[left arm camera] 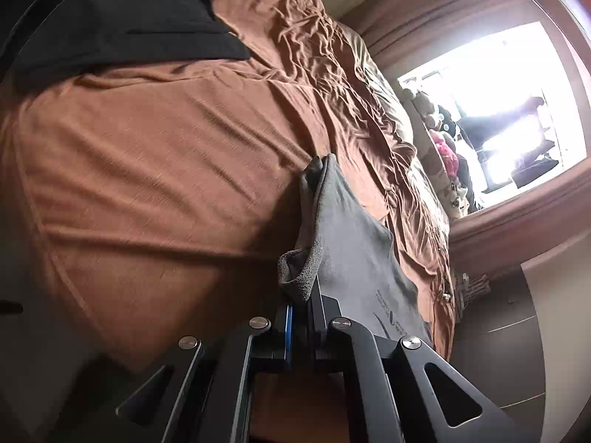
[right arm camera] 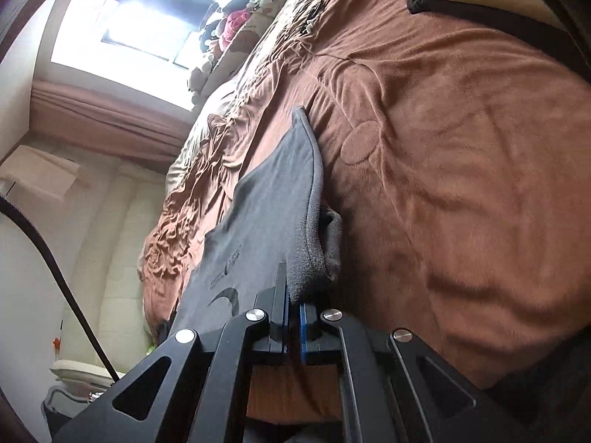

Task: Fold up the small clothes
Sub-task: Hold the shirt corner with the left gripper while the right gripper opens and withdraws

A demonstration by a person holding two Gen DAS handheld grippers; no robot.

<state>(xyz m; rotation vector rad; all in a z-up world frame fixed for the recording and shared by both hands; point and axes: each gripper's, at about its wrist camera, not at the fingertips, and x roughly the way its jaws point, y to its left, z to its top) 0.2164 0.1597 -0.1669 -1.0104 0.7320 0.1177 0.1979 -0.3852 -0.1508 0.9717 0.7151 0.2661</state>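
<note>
While one black garment [left arm camera: 122, 26] lies on brown bedspread [left arm camera: 147, 170], two tongs, left [left arm camera: 301, 306] and right [right arm camera: 293, 302], pinch one grey garment [left arm camera: 351, 236].

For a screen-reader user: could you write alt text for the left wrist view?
The left gripper pinches a corner of a grey garment above a bed with a brown blanket. A black garment lies farther off.

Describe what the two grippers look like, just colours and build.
Both look alike. The left gripper and right gripper have black angular linkage arms with triangular cut-outs, joined by round silver pivot bolts. Their narrow black fingers carry blue pads on the inner faces. No hands or sleeves show.
</note>
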